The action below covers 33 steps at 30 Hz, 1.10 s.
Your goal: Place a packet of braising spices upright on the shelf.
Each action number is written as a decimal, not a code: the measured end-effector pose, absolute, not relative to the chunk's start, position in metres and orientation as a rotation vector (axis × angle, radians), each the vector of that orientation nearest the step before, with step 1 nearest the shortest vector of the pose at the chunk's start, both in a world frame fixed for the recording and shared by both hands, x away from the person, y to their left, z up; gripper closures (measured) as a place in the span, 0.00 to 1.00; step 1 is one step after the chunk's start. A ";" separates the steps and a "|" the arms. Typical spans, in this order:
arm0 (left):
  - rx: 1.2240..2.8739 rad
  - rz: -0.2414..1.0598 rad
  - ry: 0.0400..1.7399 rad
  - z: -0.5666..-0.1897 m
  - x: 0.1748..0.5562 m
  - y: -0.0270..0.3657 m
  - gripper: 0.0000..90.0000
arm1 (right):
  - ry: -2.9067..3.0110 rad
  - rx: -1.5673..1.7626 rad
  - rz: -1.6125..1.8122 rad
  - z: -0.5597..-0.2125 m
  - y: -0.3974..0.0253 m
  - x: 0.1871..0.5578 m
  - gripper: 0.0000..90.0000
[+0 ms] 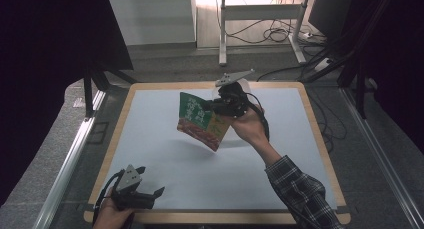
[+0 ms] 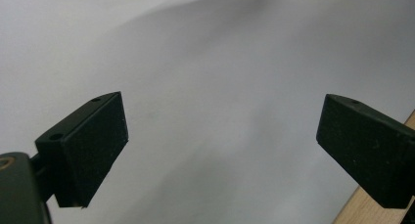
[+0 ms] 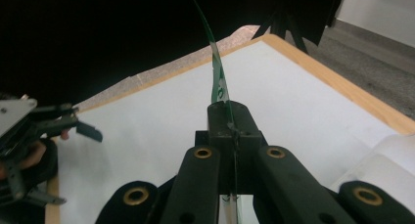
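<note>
Pinched tight, the right gripper (image 1: 210, 107) holds a snack bag (image 1: 201, 120) up by its edge. Near left, the left gripper (image 1: 150, 181) gapes wide and empty. That thin edge could slip, dropping the bag.

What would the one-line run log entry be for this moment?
right gripper: shut on snack packet, held above table | left gripper: open, empty, near table's front-left edge | packet: lifted
</note>
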<state>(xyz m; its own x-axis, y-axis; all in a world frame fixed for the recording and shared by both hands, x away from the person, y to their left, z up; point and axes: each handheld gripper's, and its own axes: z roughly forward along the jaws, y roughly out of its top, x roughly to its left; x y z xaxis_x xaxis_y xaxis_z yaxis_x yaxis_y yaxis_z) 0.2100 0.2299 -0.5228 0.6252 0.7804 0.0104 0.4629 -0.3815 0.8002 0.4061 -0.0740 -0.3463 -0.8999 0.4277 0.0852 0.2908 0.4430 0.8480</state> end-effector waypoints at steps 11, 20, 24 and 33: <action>2.041 0.499 0.972 -0.523 0.210 0.230 0.05 | 2.540 0.686 1.481 -0.336 -0.069 0.430 0.99; 2.043 0.499 0.971 -0.523 0.210 0.230 0.05 | 2.492 0.700 1.449 -0.323 -0.060 0.456 0.99; 2.042 0.496 0.971 -0.523 0.210 0.230 0.05 | 2.470 0.719 1.448 -0.317 -0.058 0.470 0.99; 2.042 0.494 0.966 -0.523 0.210 0.230 0.06 | 2.417 0.741 1.438 -0.308 -0.053 0.501 0.99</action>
<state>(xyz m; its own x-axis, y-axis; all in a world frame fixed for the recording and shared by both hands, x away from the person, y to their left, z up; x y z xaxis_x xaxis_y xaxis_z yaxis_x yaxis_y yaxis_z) 0.2099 0.2300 -0.5231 0.6313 0.7755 0.0080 0.4604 -0.3830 0.8008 0.5008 -0.0531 -0.3078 -0.8450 0.5317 0.0565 0.3034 0.3897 0.8695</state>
